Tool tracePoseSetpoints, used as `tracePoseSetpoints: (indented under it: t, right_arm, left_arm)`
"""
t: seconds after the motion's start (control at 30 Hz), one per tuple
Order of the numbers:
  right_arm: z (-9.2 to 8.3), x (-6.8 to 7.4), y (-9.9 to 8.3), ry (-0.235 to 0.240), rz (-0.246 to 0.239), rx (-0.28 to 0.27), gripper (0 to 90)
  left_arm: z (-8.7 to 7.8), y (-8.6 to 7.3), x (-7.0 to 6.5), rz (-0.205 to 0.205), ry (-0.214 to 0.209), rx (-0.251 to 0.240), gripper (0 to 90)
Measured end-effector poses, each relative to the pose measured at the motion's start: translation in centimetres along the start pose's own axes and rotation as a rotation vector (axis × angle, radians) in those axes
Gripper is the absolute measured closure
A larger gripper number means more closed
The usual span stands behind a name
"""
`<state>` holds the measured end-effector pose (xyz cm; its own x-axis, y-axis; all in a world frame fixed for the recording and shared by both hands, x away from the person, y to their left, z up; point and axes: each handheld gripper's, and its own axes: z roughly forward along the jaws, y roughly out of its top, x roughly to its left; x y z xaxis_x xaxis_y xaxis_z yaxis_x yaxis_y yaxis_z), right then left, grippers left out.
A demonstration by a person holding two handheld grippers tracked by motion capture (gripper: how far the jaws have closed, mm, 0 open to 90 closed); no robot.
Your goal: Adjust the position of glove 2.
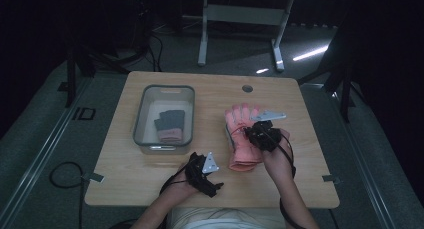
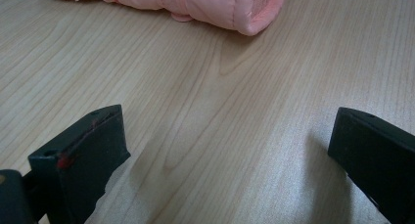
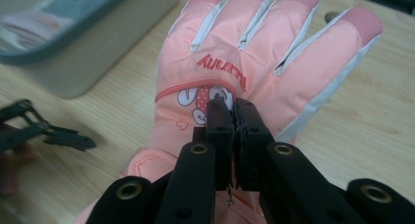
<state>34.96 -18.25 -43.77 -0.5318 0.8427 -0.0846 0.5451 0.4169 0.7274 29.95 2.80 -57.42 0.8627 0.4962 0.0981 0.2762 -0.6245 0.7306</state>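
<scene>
Right gripper [image 3: 234,109] fingers pressed together, pinching back fabric of pink glove [image 1: 243,134] on desk [image 1: 150,174], beside bin [image 1: 141,108] holding dark glove [image 1: 170,123]. Left gripper [image 1: 212,185] fingers spread, empty. Risk: thin pinch slips, glove drops short of bin.
</scene>
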Motion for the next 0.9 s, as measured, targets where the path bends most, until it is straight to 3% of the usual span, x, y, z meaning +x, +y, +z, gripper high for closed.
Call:
tracePoseSetpoints:
  t: [0.37,0.6,0.9]
  right_arm:
    - [2.9,-0.5,-1.3,-0.019,0.054,0.069,86.5]
    - [4.4,-0.3,-1.8,-0.025,0.054,0.097,86.4]
    - [6.1,-0.3,-2.7,0.000,0.045,0.113,85.0]
  left_arm:
    - [0.0,0.0,0.0,0.001,-0.001,0.000,0.5]
    - [0.0,0.0,0.0,0.003,-0.002,0.001,0.4]
    - [0.0,0.0,0.0,0.001,-0.005,0.003,0.5]
